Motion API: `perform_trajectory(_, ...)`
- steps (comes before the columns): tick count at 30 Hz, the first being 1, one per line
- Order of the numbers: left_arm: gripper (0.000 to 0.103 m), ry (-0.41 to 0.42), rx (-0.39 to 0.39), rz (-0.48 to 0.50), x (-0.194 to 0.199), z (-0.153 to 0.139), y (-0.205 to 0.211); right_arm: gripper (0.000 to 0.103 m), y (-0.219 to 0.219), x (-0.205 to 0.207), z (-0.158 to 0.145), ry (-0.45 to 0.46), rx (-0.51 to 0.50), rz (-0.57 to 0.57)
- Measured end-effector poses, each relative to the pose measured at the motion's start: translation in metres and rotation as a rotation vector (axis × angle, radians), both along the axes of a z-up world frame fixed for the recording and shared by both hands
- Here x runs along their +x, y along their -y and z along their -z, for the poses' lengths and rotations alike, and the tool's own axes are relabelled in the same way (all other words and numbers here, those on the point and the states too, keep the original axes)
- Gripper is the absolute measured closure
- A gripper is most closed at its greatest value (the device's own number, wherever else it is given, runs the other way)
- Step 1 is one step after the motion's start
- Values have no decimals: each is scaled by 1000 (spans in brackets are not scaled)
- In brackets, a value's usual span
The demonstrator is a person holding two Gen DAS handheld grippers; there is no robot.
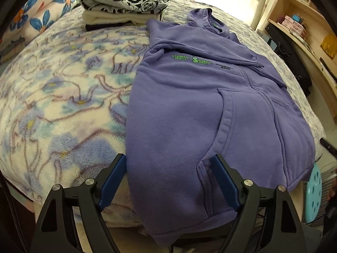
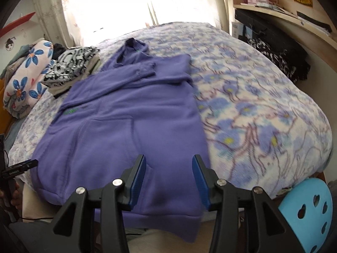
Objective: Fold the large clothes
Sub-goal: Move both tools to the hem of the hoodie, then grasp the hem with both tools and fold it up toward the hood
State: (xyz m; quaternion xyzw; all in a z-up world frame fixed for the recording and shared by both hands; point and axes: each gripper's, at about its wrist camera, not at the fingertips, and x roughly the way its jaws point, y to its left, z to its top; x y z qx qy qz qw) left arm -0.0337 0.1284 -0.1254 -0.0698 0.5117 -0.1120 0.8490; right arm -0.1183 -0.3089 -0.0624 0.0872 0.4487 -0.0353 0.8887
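Purple hoodie [image 1: 189, 109], front side up on a floral fleece blanket [image 1: 63, 97] covering the bed, hood [image 1: 207, 18] toward the far curtained window [image 2: 118, 6]. Both sleeves are folded across the chest; one cuff [image 2: 147, 69] lies near the hood. Green lettering [image 1: 198, 61] runs across the chest above the front pouch pocket [image 1: 231, 113]. The ribbed hem [image 2: 168, 215] hangs over the near edge of the bed.

Left gripper [image 1: 170, 181]: blue-padded fingers [image 1: 114, 179] spread wide over the hem's left corner, one finger at the hoodie's left edge, the other above the pocket; nothing is pinched. Right gripper [image 2: 169, 181]: fingers [image 2: 138, 179] partly spread above the hem's right portion, fabric below them but not clamped; this view is blurred.

A stack of folded clothes [image 1: 124, 4] sits beyond the hoodie's left shoulder, beside a flowered pillow [image 2: 27, 73]. Wooden shelves [image 1: 305, 21] stand at the right, a light-blue stool [image 2: 309, 213] near the bed's corner.
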Motion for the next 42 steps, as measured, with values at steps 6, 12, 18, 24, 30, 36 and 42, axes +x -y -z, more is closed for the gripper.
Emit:
perform_trajectory(6,21,-2,-30,18,-5,4,-6,58,22,-7,30,-92,50,8)
perform_trajectory(12,21,-22,-31,53,-9,6,-7,58,33,-10,47,-103,168,-21)
perform_trajectory(18,21,-61,-53,114,-13,9,-13,63,22,-11,48,-80,215,-132)
perform_trajectory(24,17,-69,-86,141,-10,18,-12,64,20,-2,58,-95,243,-138)
perform_trajectory(30,16,-51,-33,154,-8,20,6,85,14,-2,57,-81,224,-155)
perform_trajectory(36,89,-22,-34,242,-11,-6,30,91,0,2,28,-23,191,-210)
perform_trajectory(42,92,15,-291,168,6,-42,19,92,-5,16,-15,97,249,-240)
